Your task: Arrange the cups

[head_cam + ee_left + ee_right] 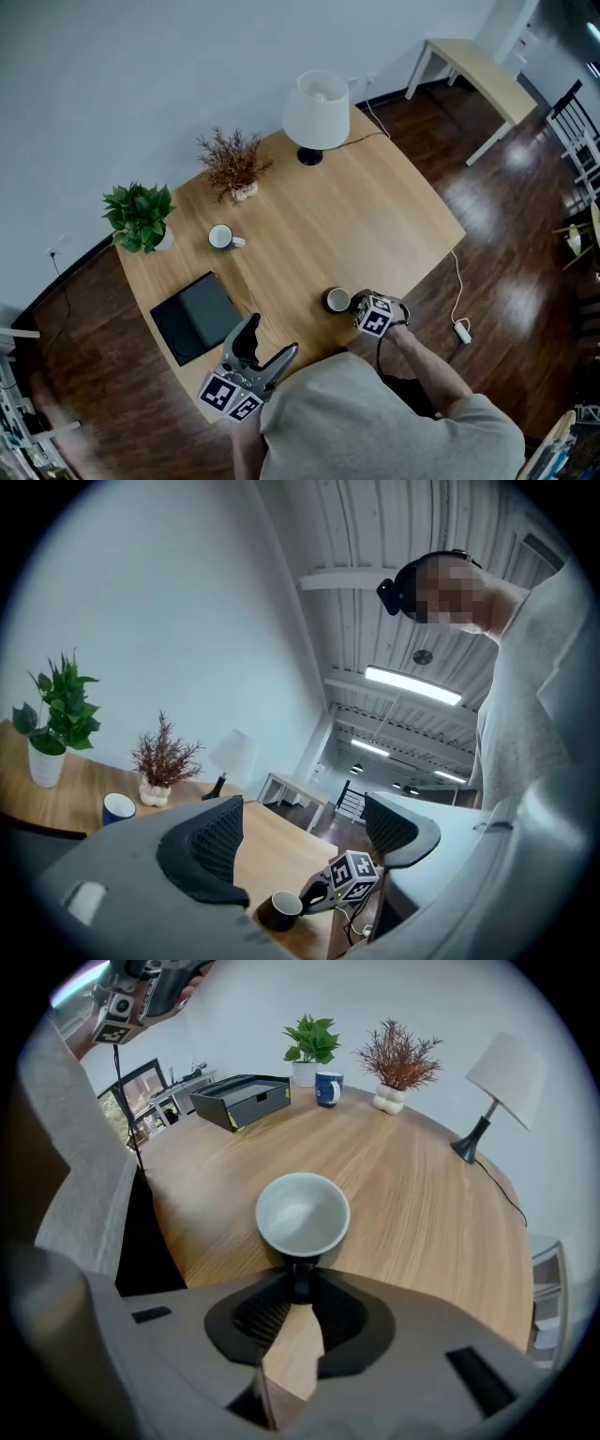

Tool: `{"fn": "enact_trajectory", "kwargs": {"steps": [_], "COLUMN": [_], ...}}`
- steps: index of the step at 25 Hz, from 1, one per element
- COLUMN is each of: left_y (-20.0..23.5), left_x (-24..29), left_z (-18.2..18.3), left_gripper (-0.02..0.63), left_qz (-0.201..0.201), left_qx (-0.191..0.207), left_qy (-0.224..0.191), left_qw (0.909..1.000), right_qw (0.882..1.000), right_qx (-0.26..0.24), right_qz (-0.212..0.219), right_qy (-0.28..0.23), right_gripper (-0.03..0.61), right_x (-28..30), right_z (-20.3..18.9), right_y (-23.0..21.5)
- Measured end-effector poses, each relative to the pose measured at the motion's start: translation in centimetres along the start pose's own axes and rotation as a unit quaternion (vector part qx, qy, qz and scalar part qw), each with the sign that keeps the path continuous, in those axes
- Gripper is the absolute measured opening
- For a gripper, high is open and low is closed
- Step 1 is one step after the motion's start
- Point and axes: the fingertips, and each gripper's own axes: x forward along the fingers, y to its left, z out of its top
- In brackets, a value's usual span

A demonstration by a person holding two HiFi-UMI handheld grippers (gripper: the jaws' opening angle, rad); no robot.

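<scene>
Dark cup [302,1215], white inside, stands upright near the front edge of the wooden bench [375,216], close to the person. Its handle [300,1277] is pinched between the pads of the right tool [300,1290], which is drawn in narrow and angled steeply down. The handle is judged to be chosen because it gives a slim, fixed hold and leaves the bowl free and level. The cup appears to rest on the bench; no gap beneath it can be made out.

Left tool [305,834] is held level off the near-left edge, jaws wide apart, nothing between them. It is judged to be kept in reserve, clear of the right hand's path.

Blue cup [221,237] is set well apart on the far-left side, near the green potted plant [139,214] and the dried sprig in its pot [232,167], handle turned toward the bench centre. Black flat box [197,319] lies at the near-left; table lamp [317,112] stands at the far edge.

Step in hand, as judged: dark cup gripped, to be carried toward the blue cup. Risk noted: the cup may swing or tilt about its thin handle.
</scene>
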Motion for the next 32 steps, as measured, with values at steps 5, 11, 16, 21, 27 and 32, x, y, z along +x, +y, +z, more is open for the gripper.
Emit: {"fn": "enact_trajectory", "kwargs": {"steps": [5, 11, 16, 21, 27, 32], "left_y": [1.3, 2.0, 2.2, 3.6, 5.7, 7.2], "left_x": [-2.0, -3.2, -4.0, -6.4, -12.2, -16.8], "left_z": [0.3, 0.3, 0.3, 0.6, 1.7, 1.1], "left_gripper": [0.39, 0.39, 0.39, 0.39, 0.39, 0.39], "left_qz": [0.029, 0.045, 0.052, 0.085, 0.163, 0.229], "left_qx": [-0.011, -0.017, -0.015, -0.014, -0.016, -0.015], "left_qy": [-0.027, -0.047, -0.055, -0.076, -0.128, -0.155], "left_qw": [0.9992, 0.9977, 0.997, 0.9934, 0.9781, 0.9608], "right_qw": [1.0, 0.999, 0.994, 0.983, 0.949, 0.928], "right_qx": [-0.025, -0.011, 0.062, -0.019, -0.199, -0.306], "right_qz": [0.005, 0.027, 0.075, 0.117, 0.162, 0.155], "right_qy": [0.014, 0.025, -0.049, -0.138, -0.181, -0.144], "right_gripper": [0.087, 0.083, 0.084, 0.084, 0.084, 0.084], "right_x": [0.3, 0.5, -1.3, -4.0, -2.4, 2.8], "right_z": [0.0, 0.3, 4.2, 16.7, 35.6, 44.7], "right_y": [-0.4, -0.9, -1.0, 1.5, 9.4, 14.6]}}
